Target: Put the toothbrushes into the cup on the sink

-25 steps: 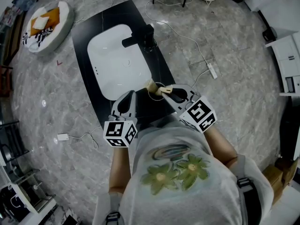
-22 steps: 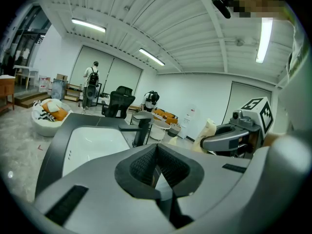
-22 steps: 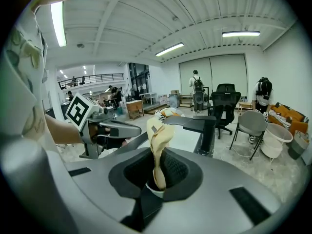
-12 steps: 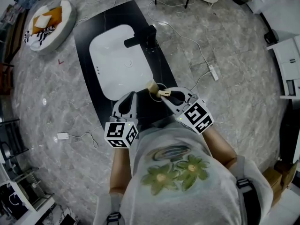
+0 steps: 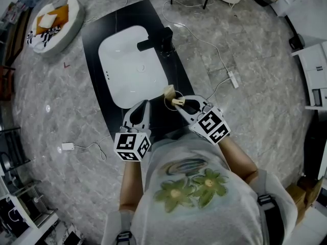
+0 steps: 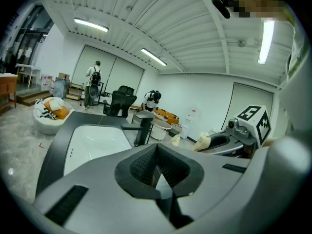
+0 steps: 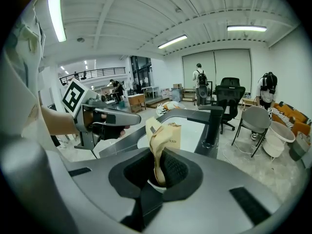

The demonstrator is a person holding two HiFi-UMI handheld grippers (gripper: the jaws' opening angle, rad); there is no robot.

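Black letters "END" on a tan paper packet (image 7: 163, 135); other print too small to read. Black-and-white square marks on each gripper's cube.

Below, a black counter (image 5: 99, 29) with a white sink (image 5: 115, 50) and a black tap (image 5: 156, 40), all on a grey stone-look floor (image 5: 56, 101) with white cords. Round white cushion (image 5: 53, 19) with an orange pillow off to the far left. Big white room, long lights on the ceiling, office chairs, people with backpacks far back.

Fingers of the right gripper (image 7: 157, 174) clamped on the packet, held up over the counter by the sink's near right corner. Fingers of the left gripper (image 6: 157, 167) pressed together with nothing between them, low over the counter's near edge.
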